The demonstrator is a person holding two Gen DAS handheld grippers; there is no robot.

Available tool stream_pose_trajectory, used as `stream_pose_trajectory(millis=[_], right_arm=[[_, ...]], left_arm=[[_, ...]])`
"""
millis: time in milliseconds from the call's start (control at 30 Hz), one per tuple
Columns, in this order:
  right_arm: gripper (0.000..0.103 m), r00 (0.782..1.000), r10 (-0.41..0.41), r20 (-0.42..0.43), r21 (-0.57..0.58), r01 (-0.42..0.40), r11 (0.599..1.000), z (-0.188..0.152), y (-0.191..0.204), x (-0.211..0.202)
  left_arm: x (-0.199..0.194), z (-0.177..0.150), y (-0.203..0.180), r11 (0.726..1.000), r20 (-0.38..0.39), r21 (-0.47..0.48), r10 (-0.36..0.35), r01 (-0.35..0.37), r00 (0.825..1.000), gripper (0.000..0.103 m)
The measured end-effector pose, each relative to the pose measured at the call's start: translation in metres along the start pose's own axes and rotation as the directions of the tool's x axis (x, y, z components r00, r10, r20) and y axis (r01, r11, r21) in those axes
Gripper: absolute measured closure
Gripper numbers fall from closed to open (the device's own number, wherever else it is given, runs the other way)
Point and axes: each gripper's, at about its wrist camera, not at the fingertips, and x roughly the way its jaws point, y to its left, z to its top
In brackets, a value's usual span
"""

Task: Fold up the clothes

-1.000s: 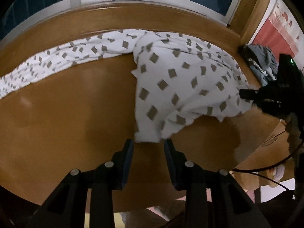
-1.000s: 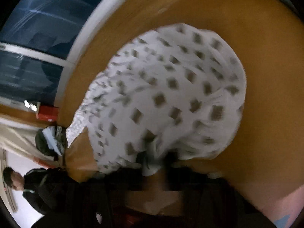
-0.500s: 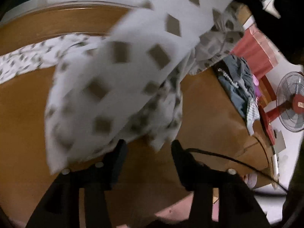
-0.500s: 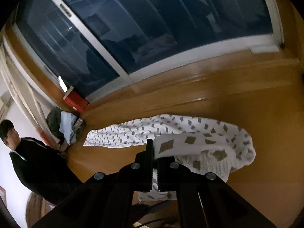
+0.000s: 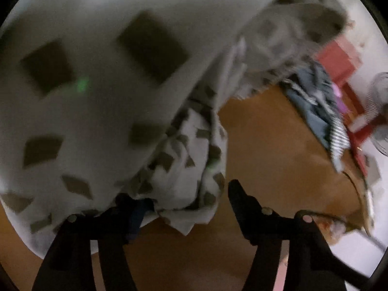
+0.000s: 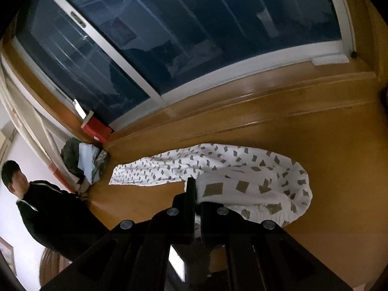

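A white garment (image 6: pixel 242 169) with grey-brown diamond marks lies stretched along the wooden table (image 6: pixel 327 131). My right gripper (image 6: pixel 197 194) is shut on one edge of it, and the raised cloth trails off to the right of the fingers. In the left wrist view the same garment (image 5: pixel 97 97) hangs blurred close to the camera, filling the upper left. My left gripper (image 5: pixel 184 201) is open; the hanging folds drape over its left finger (image 5: pixel 131 208) and dip between the two fingers. Its right finger (image 5: pixel 242 198) is bare above the table (image 5: pixel 271 150).
A heap of blue and striped clothes (image 5: pixel 315 101) lies at the table's right end, with a red stand and a fan (image 5: pixel 380 111) beyond. A person in black (image 6: pixel 48 208) stands at the left by another clothes pile (image 6: pixel 84 162) and a red box (image 6: pixel 97 128). A dark window (image 6: pixel 194 24) runs behind.
The right gripper closed on the garment's edge and lifted it off the table. The raised cloth has swung in front of the left camera, over the left finger.
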Motion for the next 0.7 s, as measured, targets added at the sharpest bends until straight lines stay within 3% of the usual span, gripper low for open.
stream_pose_trajectory(millis=[167, 233, 367, 500, 567, 700], right_arm=[[0.099, 0.997, -0.072, -0.017, -0.042, 0.071, 0.997, 0.004, -0.006, -0.007], [0.099, 0.996, -0.087, -0.010, -0.051, 0.087, 0.995, 0.002, -0.011, -0.010], [0.099, 0.997, -0.077, -0.003, -0.020, 0.076, 0.997, -0.005, -0.029, -0.012], [0.099, 0.999, -0.048, -0.010, -0.025, 0.047, 0.999, -0.013, -0.025, -0.019], [0.099, 0.999, -0.042, -0.010, -0.041, 0.041, 0.998, -0.014, -0.017, -0.022], [0.099, 0.999, -0.045, -0.010, -0.087, 0.044, 0.995, -0.018, -0.002, -0.023]], left_arm=[[-0.039, -0.035, 0.020, 0.981, -0.070, 0.026, -0.190, 0.192, 0.979, 0.040], [-0.057, -0.051, 0.032, 0.980, -0.073, 0.025, -0.197, 0.199, 0.978, 0.040], [-0.063, -0.061, 0.055, 0.986, -0.062, -0.055, -0.159, 0.156, 0.985, 0.040], [-0.042, -0.040, 0.035, 0.983, -0.062, -0.110, -0.153, 0.146, 0.986, 0.040], [-0.025, -0.021, 0.013, 0.989, -0.058, -0.105, -0.108, 0.102, 0.992, 0.040], [0.009, 0.014, -0.014, 0.991, -0.072, -0.108, 0.078, -0.085, 0.994, 0.040]])
